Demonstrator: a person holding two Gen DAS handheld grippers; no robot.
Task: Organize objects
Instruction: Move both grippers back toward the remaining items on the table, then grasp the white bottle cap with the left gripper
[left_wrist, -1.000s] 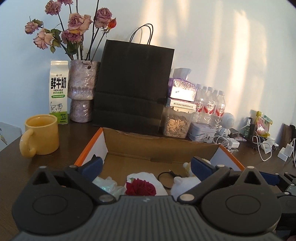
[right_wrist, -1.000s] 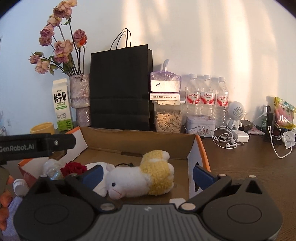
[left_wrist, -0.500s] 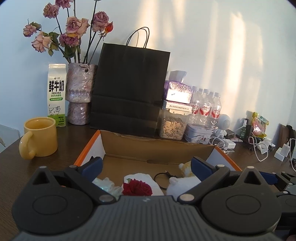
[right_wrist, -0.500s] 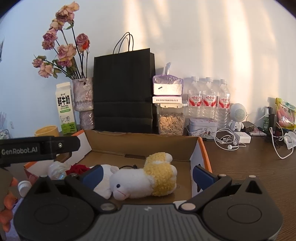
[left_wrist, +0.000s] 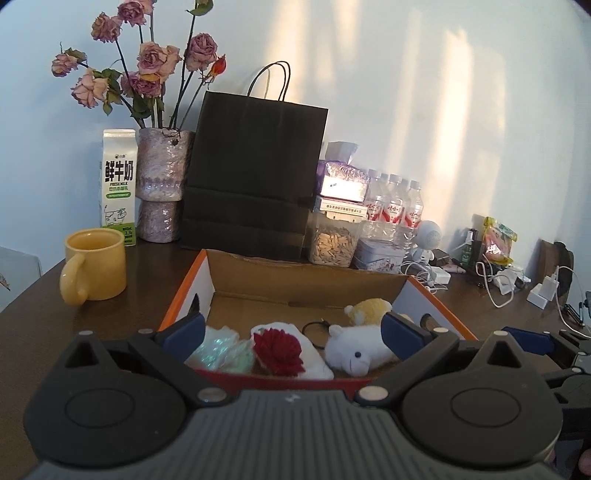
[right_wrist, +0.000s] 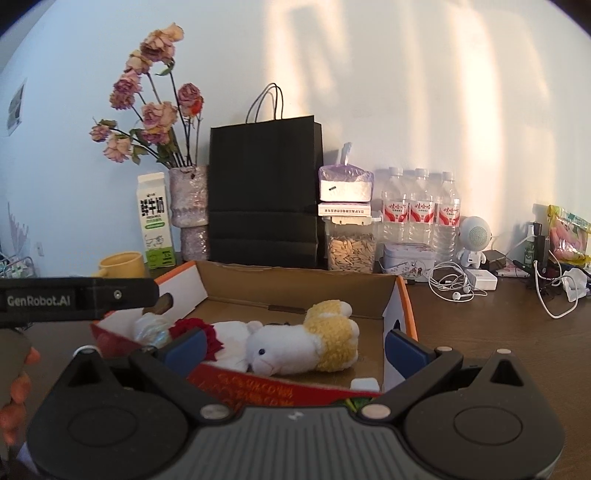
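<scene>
Hovering both my tongs, left and right, spread wide and empty, over the cardboard box holding the plush sheep.

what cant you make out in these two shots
- Black paper bag: contents hidden by its own walls, both views.
- Yellow mug: mostly behind the left gripper's arm and the cardboard box flap, right view.
- Small white item behind the box's front wall: too cut off to identify.

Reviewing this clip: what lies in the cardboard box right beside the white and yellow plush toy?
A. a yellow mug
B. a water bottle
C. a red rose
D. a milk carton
C: the red rose lies in the cardboard box next to the plush toy.
</scene>
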